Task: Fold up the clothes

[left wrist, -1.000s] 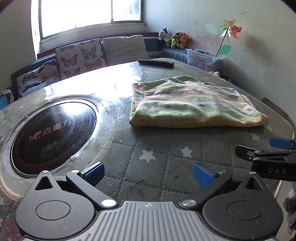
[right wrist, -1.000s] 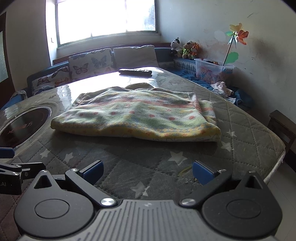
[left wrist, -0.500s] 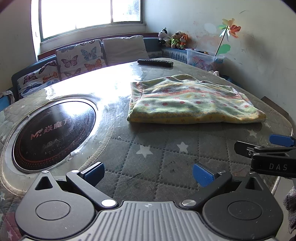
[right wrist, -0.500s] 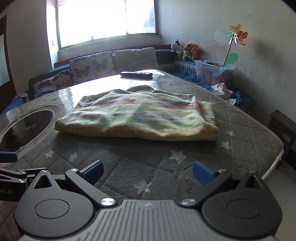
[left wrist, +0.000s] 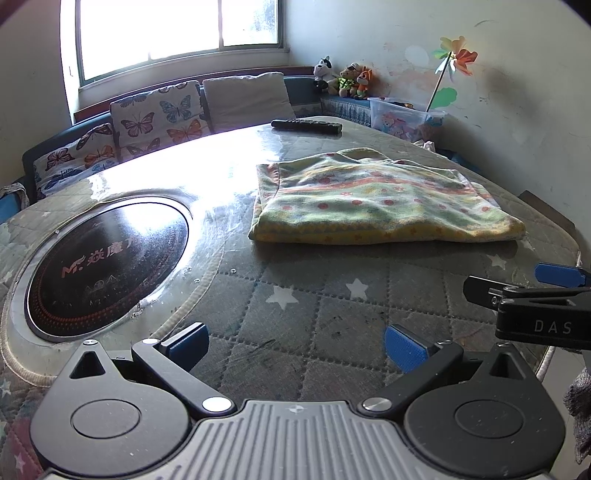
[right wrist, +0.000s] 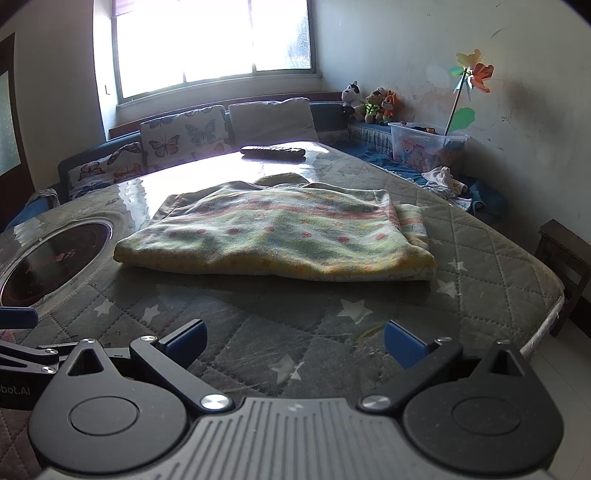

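Right now both claws hang over the near edge of the table [left wrist: 314,332], neither touching anything. Left gripper [left wrist: 295,341] is spread wide, blue pads [left wrist: 186,339] well apart w/ only quilted star-print cover between them. Right gripper [right wrist: 293,341] is likewise released, jaws wide, nothing in them. Each shows up in the other's view: right one at the right edge of the left cam, left one at the left edge of the right cam, so they sit side by side. Folded garment [left wrist: 373,199], a fuzzy green/yellow piece w/ red dots, lies flat on the table ahead of both claws, well apart from them, toward the table's right half; in the right cam it's dead ahead [right wrist: 280,236], w/ a second layer peeking out at its right end. Round dark glass cooktop [left wrist: 103,266] is set into the table left of the garment. Remote control [left wrist: 306,126] lies at the far edge of the table. Behind it, butterfly cushions [left wrist: 155,118] along a bench under the window [left wrist: 177,33]; plush toys [left wrist: 341,77] in the corner, a pinwheel [left wrist: 454,55] and a clear plastic bin [left wrist: 402,116] by the right wall.
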`<state>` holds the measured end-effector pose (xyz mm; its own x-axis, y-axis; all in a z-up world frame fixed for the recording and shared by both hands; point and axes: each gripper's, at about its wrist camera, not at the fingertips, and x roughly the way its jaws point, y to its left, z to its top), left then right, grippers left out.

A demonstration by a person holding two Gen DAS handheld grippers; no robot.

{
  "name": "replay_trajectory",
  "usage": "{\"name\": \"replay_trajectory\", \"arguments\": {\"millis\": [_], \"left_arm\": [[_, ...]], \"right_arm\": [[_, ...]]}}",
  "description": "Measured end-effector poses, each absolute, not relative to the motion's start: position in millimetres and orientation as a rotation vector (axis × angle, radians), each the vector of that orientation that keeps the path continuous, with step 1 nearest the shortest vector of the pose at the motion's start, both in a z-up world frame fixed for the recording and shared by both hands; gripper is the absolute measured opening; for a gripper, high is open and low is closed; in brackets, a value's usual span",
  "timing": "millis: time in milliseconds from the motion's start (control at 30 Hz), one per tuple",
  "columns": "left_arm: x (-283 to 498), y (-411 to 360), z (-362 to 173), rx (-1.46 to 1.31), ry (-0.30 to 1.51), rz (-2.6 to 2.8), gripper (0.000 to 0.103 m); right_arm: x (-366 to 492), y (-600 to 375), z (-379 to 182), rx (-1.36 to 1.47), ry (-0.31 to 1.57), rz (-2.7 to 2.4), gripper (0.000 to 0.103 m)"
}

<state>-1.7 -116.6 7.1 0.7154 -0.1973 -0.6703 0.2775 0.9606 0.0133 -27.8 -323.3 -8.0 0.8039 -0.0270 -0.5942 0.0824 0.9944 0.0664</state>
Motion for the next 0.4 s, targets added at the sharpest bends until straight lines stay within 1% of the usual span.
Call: {"name": "replay_trajectory", "arguments": {"millis": [400], "left_arm": [[-4.5, -118.4, 7.3, 0.123, 0.723, -0.265, 0.103]], "right_arm": [[-29.3, -320.9, -8.3, 0.091, 0.639, -0.05, 0.103]]}}
